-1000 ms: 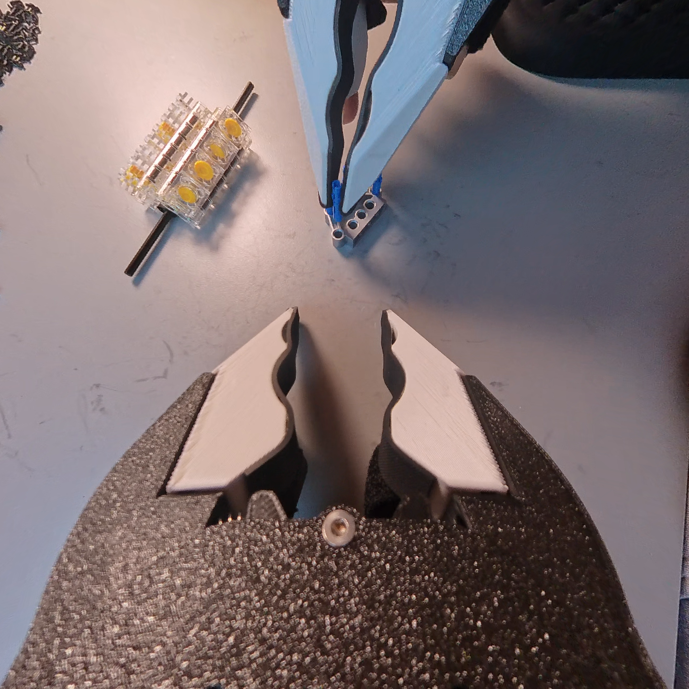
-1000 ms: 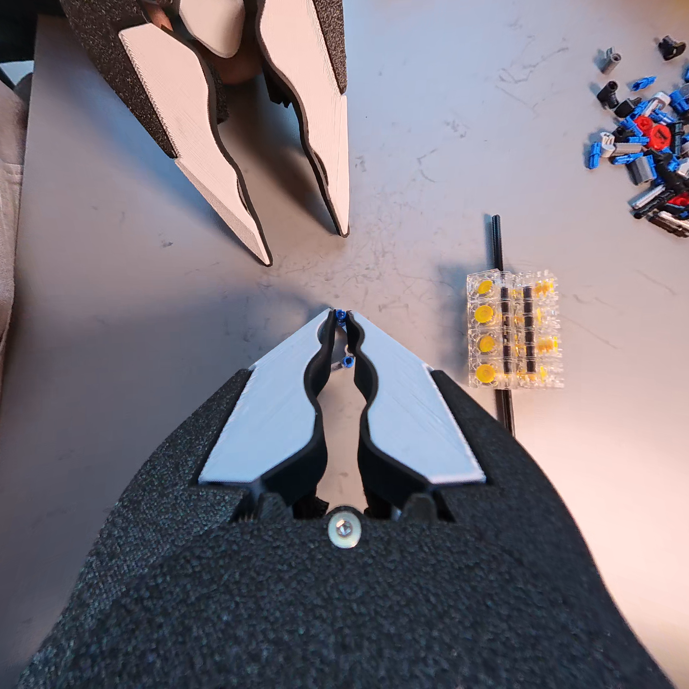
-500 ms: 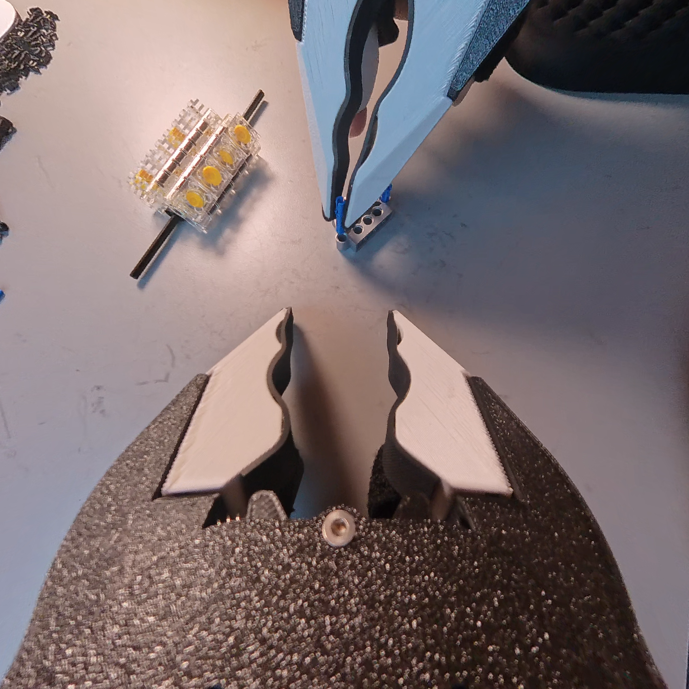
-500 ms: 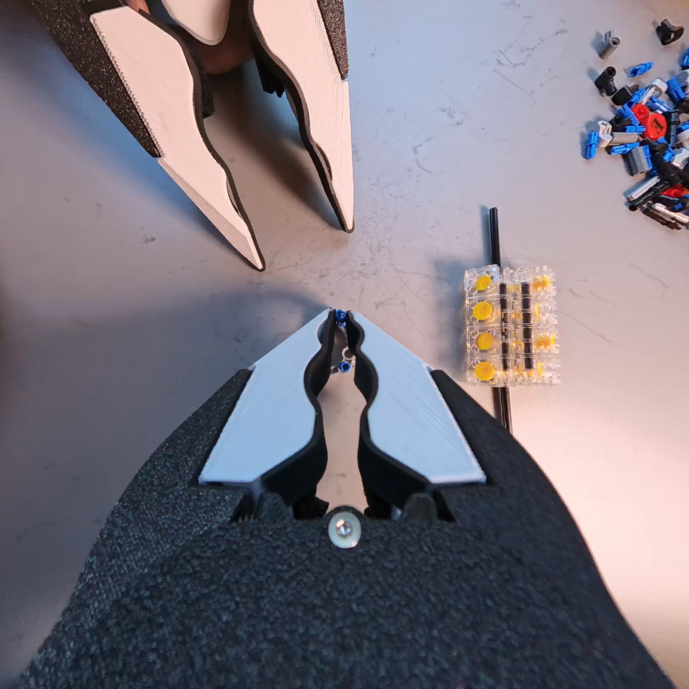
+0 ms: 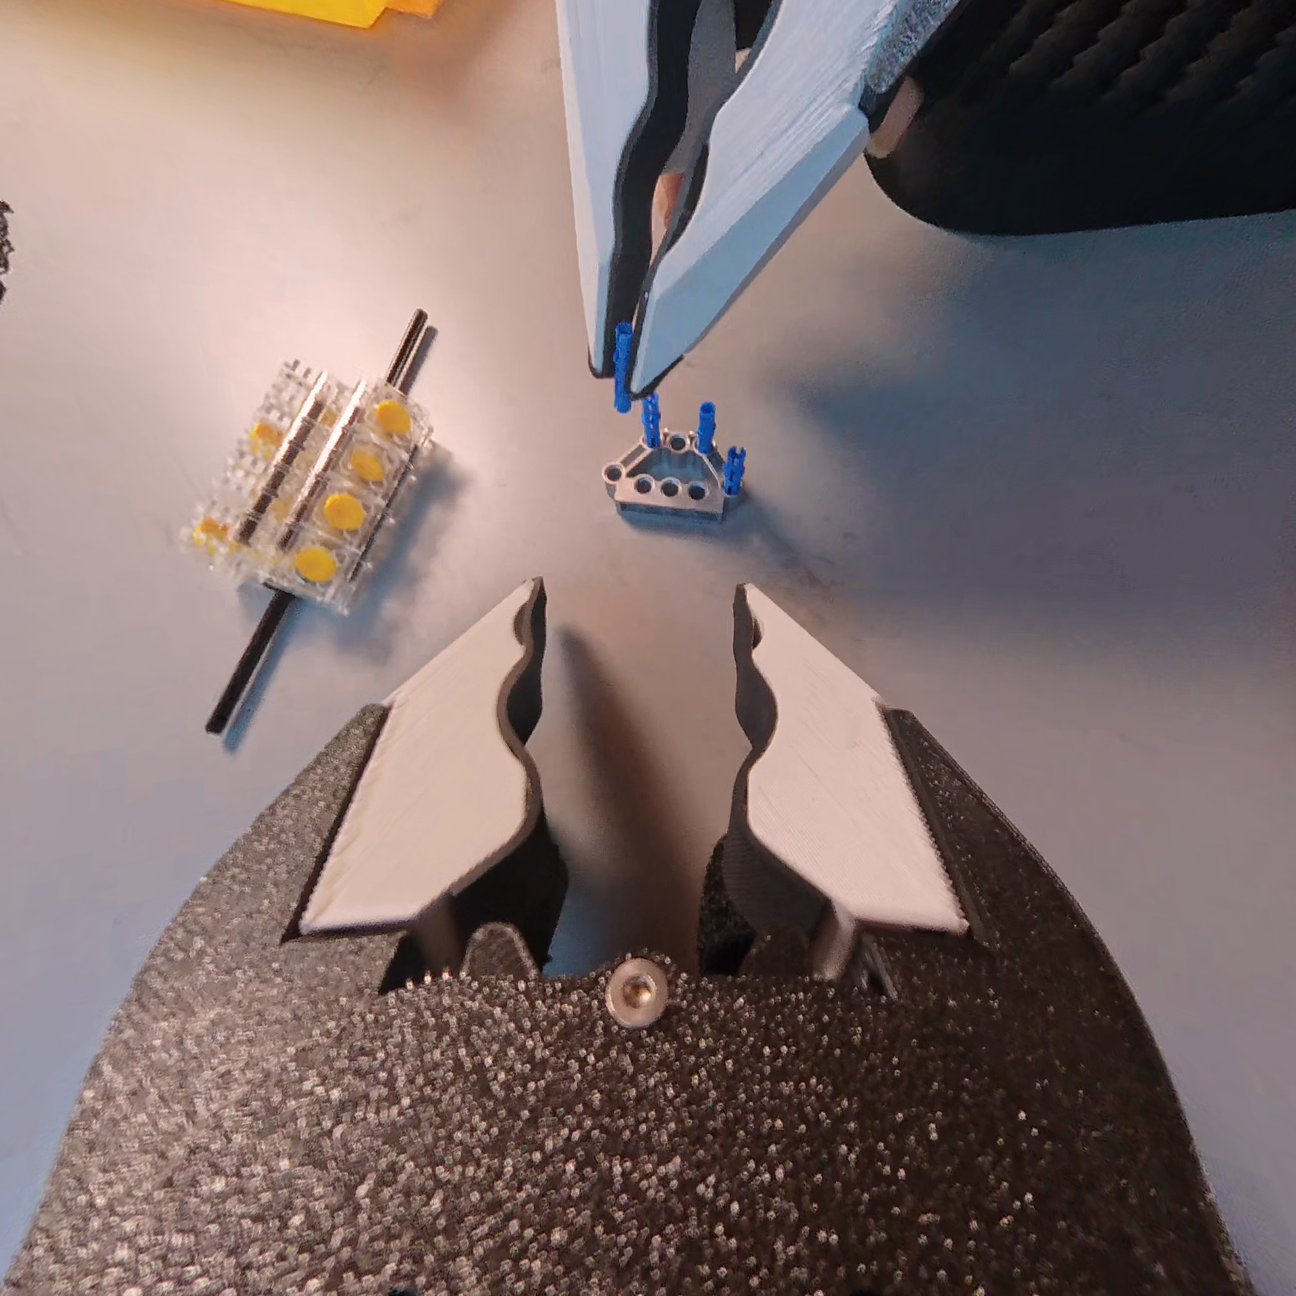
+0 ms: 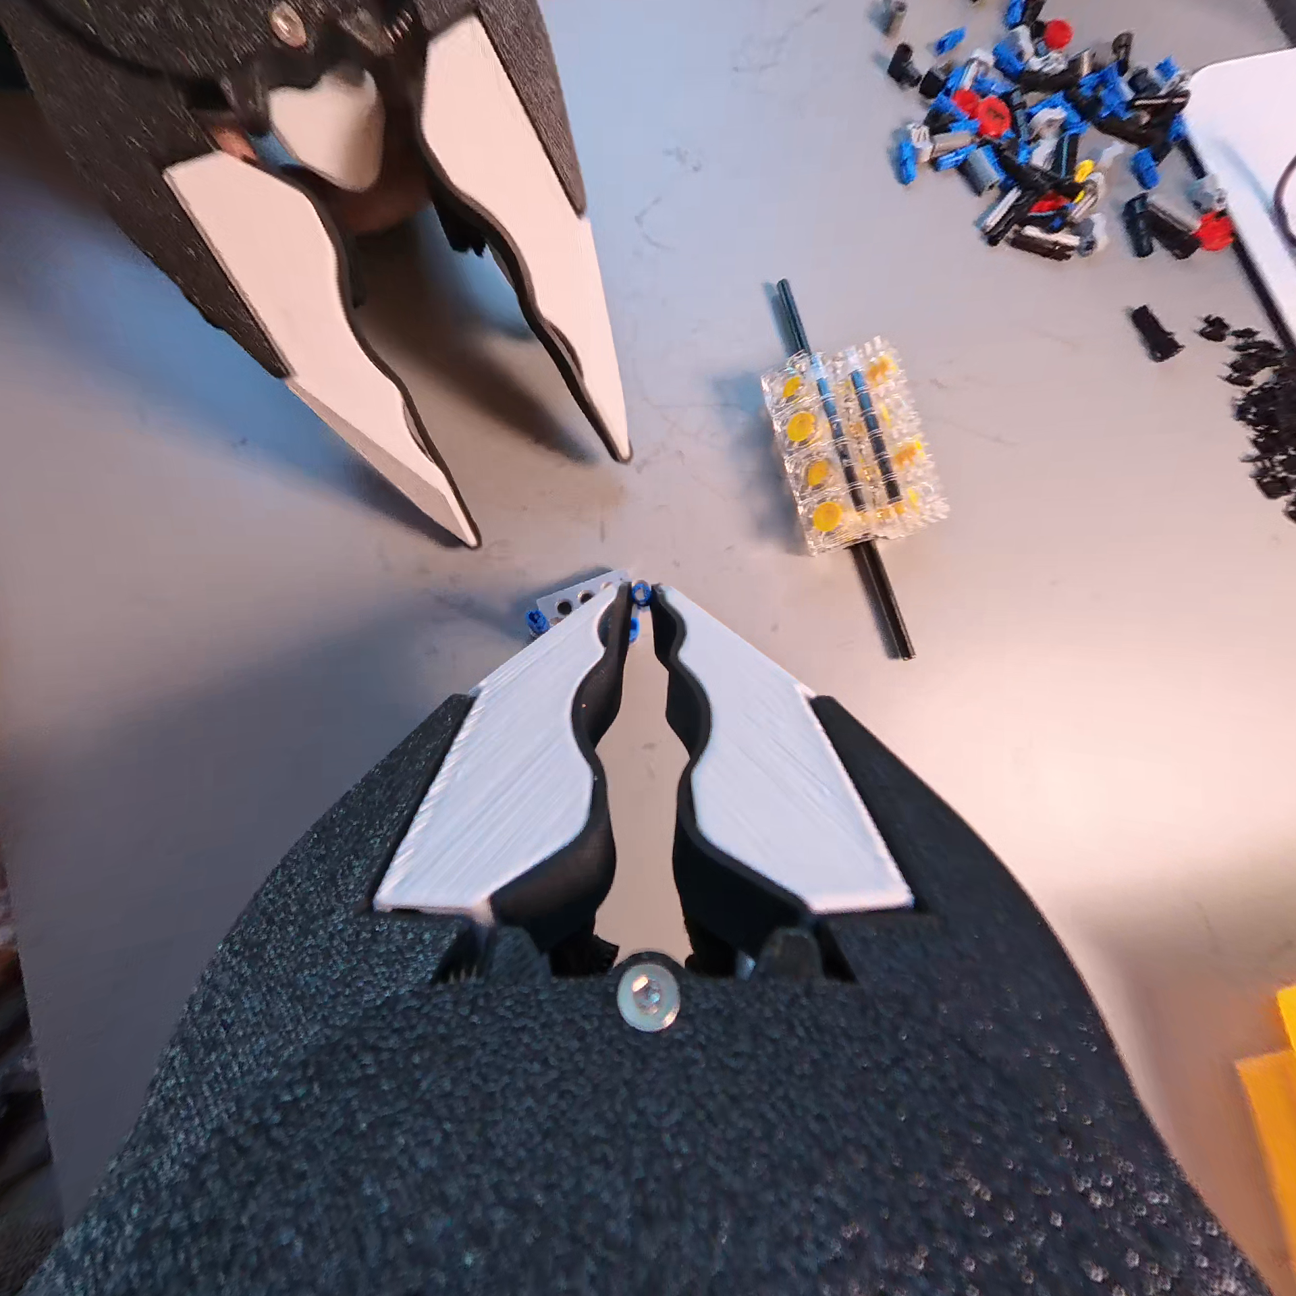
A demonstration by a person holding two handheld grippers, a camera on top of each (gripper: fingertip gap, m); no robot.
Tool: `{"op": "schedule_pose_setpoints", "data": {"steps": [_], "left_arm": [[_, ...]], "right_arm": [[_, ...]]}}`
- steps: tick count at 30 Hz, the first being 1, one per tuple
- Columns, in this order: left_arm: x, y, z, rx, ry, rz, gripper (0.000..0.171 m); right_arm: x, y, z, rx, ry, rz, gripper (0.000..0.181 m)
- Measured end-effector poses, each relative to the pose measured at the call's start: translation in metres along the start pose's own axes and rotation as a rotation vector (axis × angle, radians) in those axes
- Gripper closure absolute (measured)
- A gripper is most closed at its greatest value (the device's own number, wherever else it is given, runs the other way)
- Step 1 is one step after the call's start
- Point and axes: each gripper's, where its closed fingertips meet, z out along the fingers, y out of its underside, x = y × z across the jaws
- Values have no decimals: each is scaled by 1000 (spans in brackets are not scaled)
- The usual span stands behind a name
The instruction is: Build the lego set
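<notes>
Here we hold our right gripper [image 5: 624, 372] pinched tight on a small blue pin [image 5: 621, 365], its tips nearly closed around the shaft, the pin hanging upright just above the grey holed frame piece [image 5: 666, 480] that rests on the grey table [image 5: 982, 561]. Three other blue pins stand in that frame: two at the back and one at its right corner. From the right wrist view the pin [image 6: 639, 593] shows only as a blue dot between the tips, with the frame [image 6: 575, 602] peeking out to the left of them. Our left gripper [image 5: 637, 617] has its fingers wide apart and grips nothing; it hovers near the frame without touching it, on the side facing us. Off to one side lies a clear block with yellow discs [image 5: 315, 484] threaded on a black rod [image 5: 245, 673], well apart from the frame. A heap of small blue, black and red parts [image 6: 1052, 140] sits farther off, and a yellow object [image 5: 336, 10] shows at the table's far edge. As for risks, we judge the pin is held by very little surface, so a slight tilt of the gripper could twist it out of line or let it drop. The frame is light and unheld, so any sideways nudge from the pin or the tips could slide it or knock the standing pins.
</notes>
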Motion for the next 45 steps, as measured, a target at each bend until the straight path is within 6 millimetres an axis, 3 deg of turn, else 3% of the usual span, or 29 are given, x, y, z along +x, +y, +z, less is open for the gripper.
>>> {"op": "schedule_pose_setpoints", "data": {"steps": [4, 11, 45], "left_arm": [[-10, -7, 7, 18, 41, -10, 119], [-10, 1, 6, -1, 37, 17, 119], [-9, 4, 3, -4, 25, -4, 121]], "right_arm": [[2, -2, 10, 7, -21, 18, 178], [-1, 6, 19, -18, -40, 37, 178], [-1, 13, 27, -197, -56, 36, 179]]}}
